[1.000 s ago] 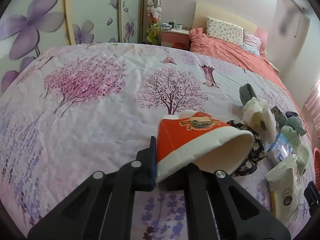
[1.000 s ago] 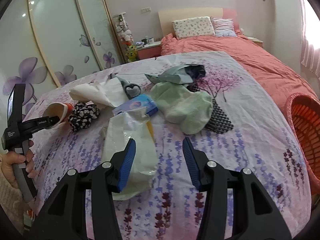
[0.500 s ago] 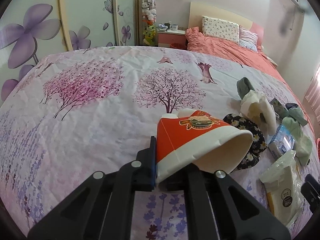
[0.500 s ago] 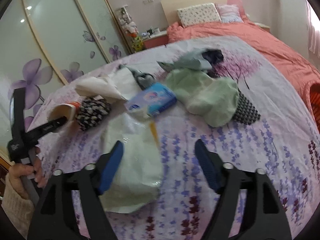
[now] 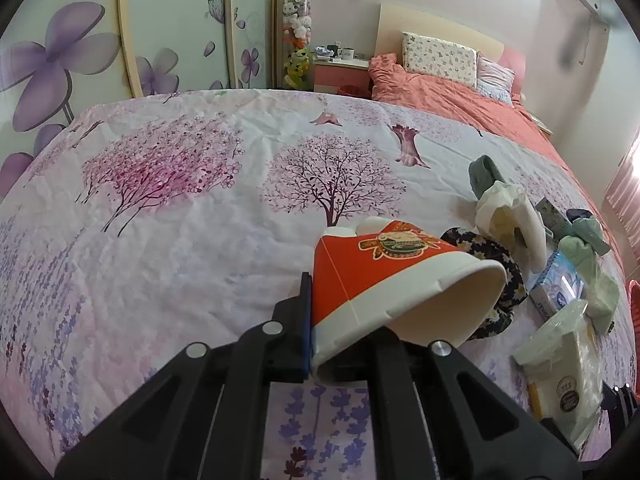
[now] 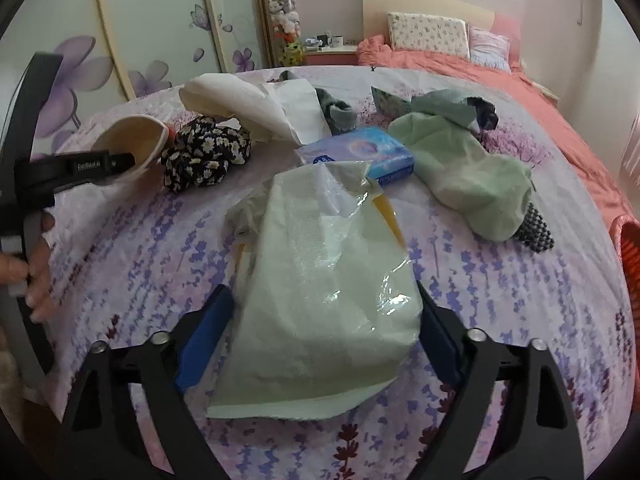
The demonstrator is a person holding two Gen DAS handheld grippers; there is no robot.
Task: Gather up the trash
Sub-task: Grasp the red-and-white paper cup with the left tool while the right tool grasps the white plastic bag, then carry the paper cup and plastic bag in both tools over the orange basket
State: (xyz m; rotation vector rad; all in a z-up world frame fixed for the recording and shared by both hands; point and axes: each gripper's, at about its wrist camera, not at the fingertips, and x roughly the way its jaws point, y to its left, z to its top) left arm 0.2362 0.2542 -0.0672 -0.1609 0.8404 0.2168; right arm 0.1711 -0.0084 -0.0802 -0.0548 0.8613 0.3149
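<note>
On a bed covered by a lavender-and-tree print sheet (image 6: 500, 280), the left gripper (image 5: 316, 328) holds a red and white paper cup (image 5: 392, 276), its fingers clamped narrow on the cup's wall near the rim, the mouth facing right. The right gripper (image 6: 320, 320) sits low over a pale plastic tissue pack (image 6: 328, 280), which lies between its wide blue pads; the jaws have just been closing, and whether they touch the pack cannot be told. The pack looks light, soft and slippery, so gripping across its fuller lower body seems safest. The cup looks light and easily crushed. Counted: one cup, one pale pack, one blue tissue packet (image 6: 360, 154), one floral scrunchie (image 6: 204, 152), one crumpled white paper (image 6: 256, 108), one light green cloth (image 6: 472, 184).
</note>
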